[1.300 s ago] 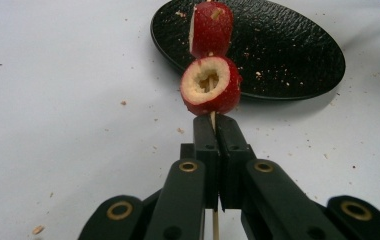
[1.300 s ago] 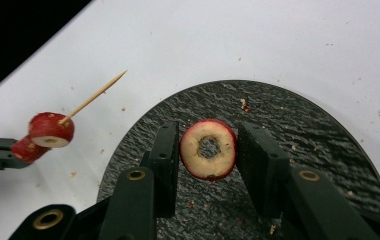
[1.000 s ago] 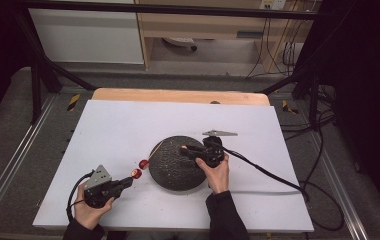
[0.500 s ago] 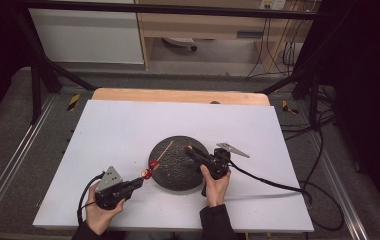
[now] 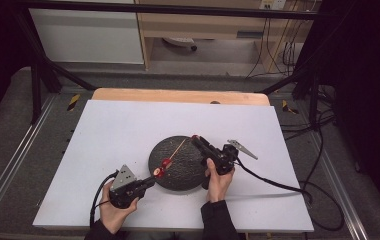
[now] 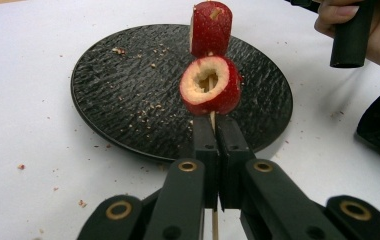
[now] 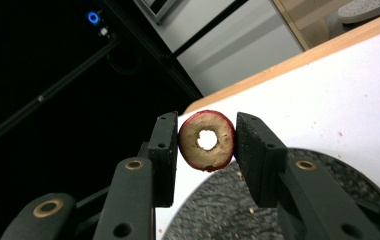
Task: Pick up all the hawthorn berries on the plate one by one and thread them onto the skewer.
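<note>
A round black plate (image 5: pixel 178 172) lies on the white table top. My left gripper (image 5: pixel 150 181) is at the plate's near-left rim, shut on a thin wooden skewer (image 5: pixel 177 150) that slants up over the plate. Two red cored fruit pieces (image 5: pixel 162 167) are threaded on it. In the left gripper view the jaws (image 6: pixel 217 131) pinch the skewer (image 6: pixel 211 120) just below the nearer fruit piece (image 6: pixel 223 87); a second fruit piece (image 6: pixel 211 27) sits above it. My right gripper (image 5: pixel 196 139) is over the plate's far-right part, shut on a cored red fruit ring (image 7: pixel 193 147) between its pads (image 7: pixel 164 150).
Crumbs lie scattered on the plate (image 6: pixel 128 90) and on the white top (image 5: pixel 123 130). A wooden board edge (image 5: pixel 178 95) runs along the table's far side. The right gripper's cable (image 5: pixel 273 182) trails off to the right. Black frame posts stand at the back corners.
My left gripper has moved right, bringing the skewer and its fruit from beside the plate to over it. My right gripper has shifted slightly right, still holding the fruit ring.
</note>
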The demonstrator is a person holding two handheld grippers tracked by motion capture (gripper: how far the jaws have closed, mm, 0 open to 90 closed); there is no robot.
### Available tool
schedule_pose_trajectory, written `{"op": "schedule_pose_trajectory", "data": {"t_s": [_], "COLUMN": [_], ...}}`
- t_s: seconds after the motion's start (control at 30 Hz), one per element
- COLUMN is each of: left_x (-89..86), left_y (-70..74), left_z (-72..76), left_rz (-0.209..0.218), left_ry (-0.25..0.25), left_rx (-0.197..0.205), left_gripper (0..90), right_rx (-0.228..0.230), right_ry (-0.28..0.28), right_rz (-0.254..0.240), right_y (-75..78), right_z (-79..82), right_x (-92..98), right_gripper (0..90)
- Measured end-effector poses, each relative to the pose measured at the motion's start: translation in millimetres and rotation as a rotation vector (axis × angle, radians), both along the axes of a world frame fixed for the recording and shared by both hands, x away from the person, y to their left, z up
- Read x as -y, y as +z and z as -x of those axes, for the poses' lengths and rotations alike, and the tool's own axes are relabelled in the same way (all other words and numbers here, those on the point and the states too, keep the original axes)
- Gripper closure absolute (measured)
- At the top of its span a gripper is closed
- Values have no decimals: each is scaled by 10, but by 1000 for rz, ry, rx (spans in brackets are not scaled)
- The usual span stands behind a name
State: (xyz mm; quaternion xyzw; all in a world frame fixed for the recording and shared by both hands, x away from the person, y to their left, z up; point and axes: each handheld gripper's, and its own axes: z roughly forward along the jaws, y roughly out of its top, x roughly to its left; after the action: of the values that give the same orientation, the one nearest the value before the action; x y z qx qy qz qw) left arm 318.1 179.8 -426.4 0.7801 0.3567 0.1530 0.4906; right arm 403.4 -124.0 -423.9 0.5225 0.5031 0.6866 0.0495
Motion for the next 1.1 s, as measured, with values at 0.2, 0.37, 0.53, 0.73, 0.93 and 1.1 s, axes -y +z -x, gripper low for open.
{"op": "schedule_pose_trajectory", "data": {"t_s": [0.2,0.37,0.53,0.73,0.93,1.1], "left_x": [17,93,162,260,324,343], "left_y": [2,2,-7,-27,-43,-44], "left_z": [-7,-20,-21,-13,-9,-4], "left_rz": [23,44,47,51,49,51], "left_ry": [15,16,14,12,6,5], "left_rx": [-2,-3,5,12,14,20], "left_gripper": [883,883,883,884,883,883], "right_rx": [7,19,28,28,26,23], "right_ry": [-19,-21,-29,-34,-44,-42], "right_rz": [-50,-94,-118,-152,-179,-202], "right_y": [47,79,106,97,81,78], "right_z": [-52,-67,-67,-81,-84,-81], "right_x": [18,36,50,45,31,24], "right_gripper": [626,626,626,626,626,626]}}
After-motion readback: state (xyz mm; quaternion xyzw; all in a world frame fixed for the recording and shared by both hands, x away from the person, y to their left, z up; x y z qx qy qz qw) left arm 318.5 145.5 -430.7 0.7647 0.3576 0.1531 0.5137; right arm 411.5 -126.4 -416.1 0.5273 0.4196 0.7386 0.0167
